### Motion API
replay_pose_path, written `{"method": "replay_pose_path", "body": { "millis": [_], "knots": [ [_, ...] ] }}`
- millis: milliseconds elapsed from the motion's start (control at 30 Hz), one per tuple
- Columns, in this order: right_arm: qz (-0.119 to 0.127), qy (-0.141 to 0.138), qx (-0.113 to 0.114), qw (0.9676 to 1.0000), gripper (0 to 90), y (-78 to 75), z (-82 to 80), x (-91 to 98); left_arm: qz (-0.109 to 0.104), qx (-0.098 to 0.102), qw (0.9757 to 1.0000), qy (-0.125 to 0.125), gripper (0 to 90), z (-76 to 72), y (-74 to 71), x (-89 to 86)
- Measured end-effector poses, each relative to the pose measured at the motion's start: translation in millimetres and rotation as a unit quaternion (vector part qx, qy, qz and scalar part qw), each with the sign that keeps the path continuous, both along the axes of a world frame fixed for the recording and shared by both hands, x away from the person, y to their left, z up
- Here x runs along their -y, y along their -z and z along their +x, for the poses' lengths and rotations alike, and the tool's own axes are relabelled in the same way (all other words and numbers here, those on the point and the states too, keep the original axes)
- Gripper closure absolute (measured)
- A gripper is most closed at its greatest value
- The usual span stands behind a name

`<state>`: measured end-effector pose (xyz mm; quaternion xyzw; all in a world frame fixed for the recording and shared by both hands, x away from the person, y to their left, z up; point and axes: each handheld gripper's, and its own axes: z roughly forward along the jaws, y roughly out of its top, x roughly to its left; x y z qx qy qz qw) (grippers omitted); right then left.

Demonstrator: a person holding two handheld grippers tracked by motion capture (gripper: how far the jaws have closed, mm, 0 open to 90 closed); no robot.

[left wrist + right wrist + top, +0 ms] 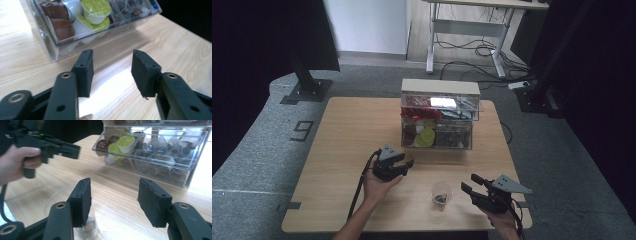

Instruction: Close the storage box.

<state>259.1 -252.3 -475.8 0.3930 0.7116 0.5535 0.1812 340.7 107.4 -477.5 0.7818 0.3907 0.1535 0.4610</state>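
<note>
Standing on the wide tabletop near the clear box, between the wide-open, empty left tool and half-open, empty right tool, a small, light, slippery, probably breakable cup, best gripped gently across the rim.

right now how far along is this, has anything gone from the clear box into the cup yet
Done: the clear cup on the table already holds something small and dark, too small to identify. In hand: nothing. The left gripper stands open and empty near the clear organizer, where the pods sit, and the right gripper waits open beside the cup. Left: judging by this, probably more picks from the organizer.
</note>
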Motion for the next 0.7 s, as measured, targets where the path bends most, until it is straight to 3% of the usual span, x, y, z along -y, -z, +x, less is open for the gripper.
{"method": "replay_pose_path", "body": {
  "millis": [233,400,567,700],
  "knots": [
    [-0.011,0.012,-0.008,0.9998,43.1,8.8,1.5,8.1,0.005,0.002,1.0000,0.004,46.2,-25.7,5.4,-17.2],
    [-0.018,0.024,-0.022,0.9993,42.9,19.8,4.2,15.6,0.013,-0.009,0.9999,-0.001,45.4,-40.3,17.1,-29.7],
    [-0.034,0.035,-0.035,0.9982,42.4,28.5,8.7,19.7,0.020,-0.025,0.9994,-0.008,45.2,-46.2,27.8,-39.1],
    [-0.042,0.037,-0.035,0.9978,42.0,31.8,10.2,20.1,0.016,-0.025,0.9994,-0.015,45.2,-46.1,28.1,-43.5]
  ]
}}
